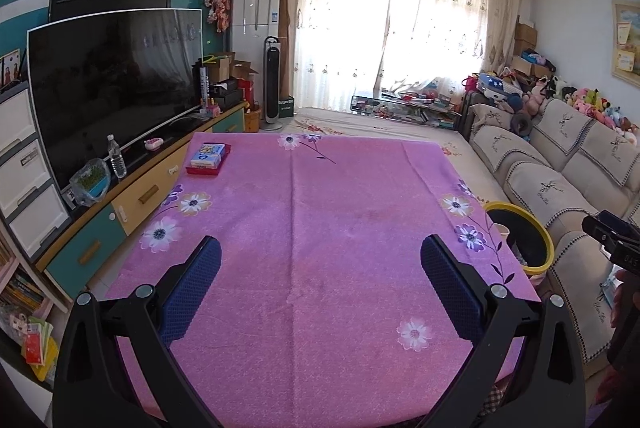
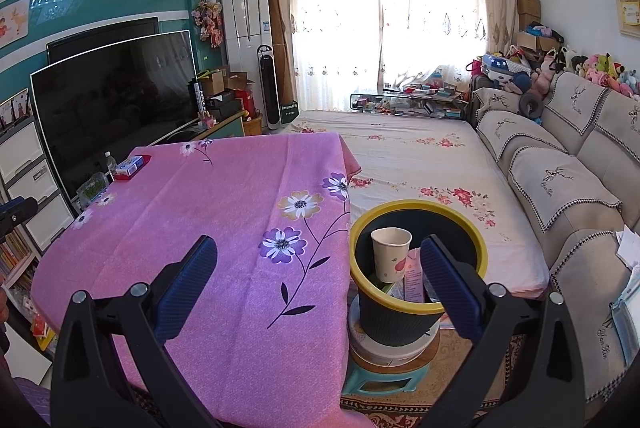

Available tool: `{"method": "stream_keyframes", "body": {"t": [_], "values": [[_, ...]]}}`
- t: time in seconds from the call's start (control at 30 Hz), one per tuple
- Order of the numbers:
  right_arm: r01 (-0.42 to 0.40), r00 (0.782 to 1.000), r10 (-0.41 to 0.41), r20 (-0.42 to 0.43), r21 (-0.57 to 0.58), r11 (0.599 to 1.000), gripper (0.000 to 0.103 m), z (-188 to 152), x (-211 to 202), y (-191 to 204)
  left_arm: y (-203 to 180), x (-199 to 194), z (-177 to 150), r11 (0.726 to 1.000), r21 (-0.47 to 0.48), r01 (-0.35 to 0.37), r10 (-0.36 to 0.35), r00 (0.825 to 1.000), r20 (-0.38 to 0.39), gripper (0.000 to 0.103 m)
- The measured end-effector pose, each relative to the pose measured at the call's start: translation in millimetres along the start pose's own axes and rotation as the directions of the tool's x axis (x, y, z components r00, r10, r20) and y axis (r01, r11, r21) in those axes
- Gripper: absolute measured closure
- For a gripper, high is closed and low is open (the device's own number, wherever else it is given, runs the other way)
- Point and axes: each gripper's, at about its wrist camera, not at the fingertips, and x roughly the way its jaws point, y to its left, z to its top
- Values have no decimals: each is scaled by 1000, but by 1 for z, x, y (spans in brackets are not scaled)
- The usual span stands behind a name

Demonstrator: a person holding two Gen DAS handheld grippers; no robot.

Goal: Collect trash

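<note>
Open tabletop ahead of both tools; clutter only at the far left corner and inside the bin.

Ahead of the left gripper (image 1: 320, 260), whose blue pads stand wide apart, the pink cloth (image 1: 320, 228) lies bare; the only obstacle is a red tray (image 1: 208, 157) of small boxes at the far left corner. Off the table's right edge stands the bin (image 1: 520, 238), close to the sofa (image 1: 560, 187). The right gripper (image 2: 319, 260), pads also spread, hangs over the table edge with the bin (image 2: 400, 308) just ahead to its right; a paper cup (image 2: 390, 254) and packets fill part of its mouth.
</note>
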Motion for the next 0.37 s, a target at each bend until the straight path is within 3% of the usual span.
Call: {"method": "stream_keyframes", "body": {"t": [0.27, 0.37], "values": [[-28, 999, 28, -16, -10, 1000, 6, 2, 17, 5, 15, 41, 8, 998, -26, -50, 47, 995, -90, 5], [-58, 998, 57, -36, -4, 998, 6, 11, 43, 7, 31, 71, 17, 992, -27, -122, 119, 990, -79, 5]]}}
